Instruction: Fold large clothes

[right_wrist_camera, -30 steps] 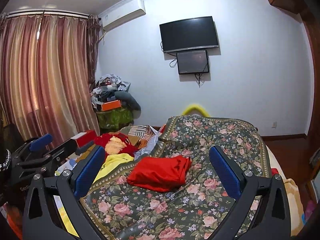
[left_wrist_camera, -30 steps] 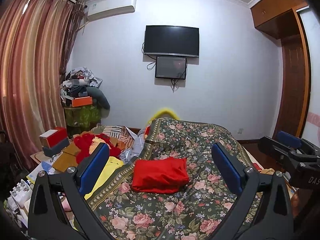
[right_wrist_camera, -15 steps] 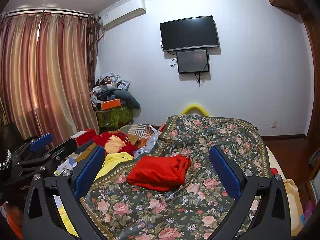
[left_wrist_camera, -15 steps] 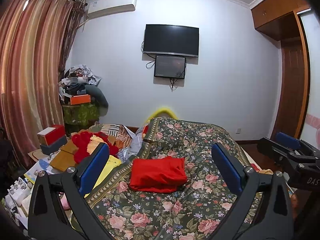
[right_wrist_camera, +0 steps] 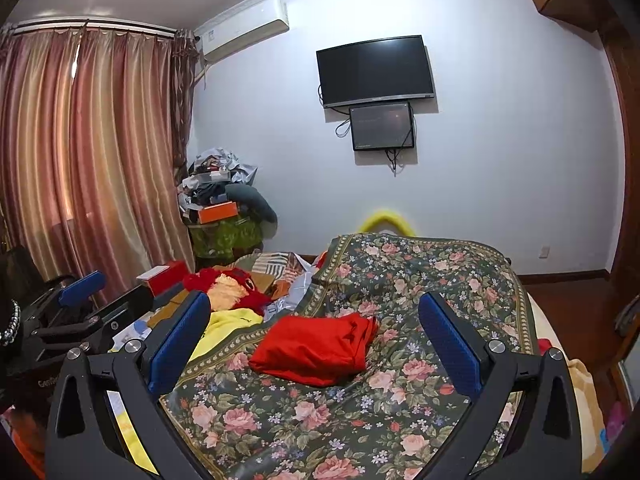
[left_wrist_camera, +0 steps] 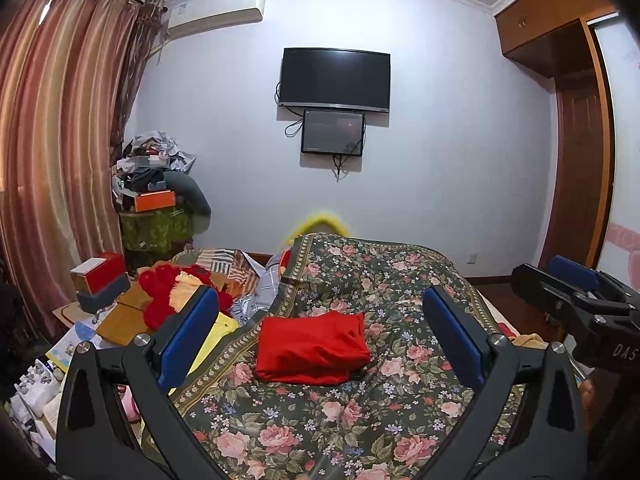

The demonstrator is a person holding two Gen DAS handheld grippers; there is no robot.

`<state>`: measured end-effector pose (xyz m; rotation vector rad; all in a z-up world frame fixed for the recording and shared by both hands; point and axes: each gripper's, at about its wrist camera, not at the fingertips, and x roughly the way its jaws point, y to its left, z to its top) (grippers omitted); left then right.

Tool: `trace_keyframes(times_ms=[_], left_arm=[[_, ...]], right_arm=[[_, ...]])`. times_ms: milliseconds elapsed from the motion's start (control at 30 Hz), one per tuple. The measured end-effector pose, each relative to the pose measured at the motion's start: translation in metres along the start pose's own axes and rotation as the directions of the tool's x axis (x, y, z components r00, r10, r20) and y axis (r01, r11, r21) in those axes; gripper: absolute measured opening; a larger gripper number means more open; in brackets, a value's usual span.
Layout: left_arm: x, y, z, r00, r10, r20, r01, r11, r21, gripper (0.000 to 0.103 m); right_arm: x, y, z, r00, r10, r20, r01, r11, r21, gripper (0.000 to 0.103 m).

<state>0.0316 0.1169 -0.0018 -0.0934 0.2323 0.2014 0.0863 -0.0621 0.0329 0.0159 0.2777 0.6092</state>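
Red folded cloth garment point(left_wrist_camera: 314, 347): lies on floral bedspread point(left_wrist_camera: 360, 420), ahead between spread jaws of left gripper point(left_wrist_camera: 320, 334) and right gripper point(right_wrist_camera: 314, 330); both empty. Fold apparently complete; next likely fetching another garment.

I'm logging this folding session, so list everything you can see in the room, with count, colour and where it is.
folded garment: one, red, on the floral spread, between the open grippers' fingers in view
floral spread: one, dark green with pink roses, covering the bed
yellow garment: one, yellow, left of the spread
red fuzzy item: one, red and cream, in the left clutter
television: one, black, on the wall
small screen: one, black, under the television
air conditioner: one, white, high on the wall
curtains: pink-striped, left
left gripper: open, empty
right gripper: open, empty
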Motion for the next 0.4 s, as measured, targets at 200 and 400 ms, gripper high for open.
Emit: trace_keyframes(times_ms=[200, 400], left_arm=[[-0.0004, -0.0027, -0.0008, 1.000, -0.011, -0.004, 0.011, 1.000, 0.007, 0.103], [-0.0011, -0.0034, -0.0004, 1.000, -0.010, -0.003, 0.010, 1.000, 0.010, 0.103]], right_arm=[[0.0007, 0.0005, 0.0001, 1.000, -0.010, -0.001, 0.010, 1.000, -0.006, 0.103], [0.0001, 0.0014, 0.0004, 1.000, -0.010, -0.006, 0.010, 1.000, -0.007, 0.103]])
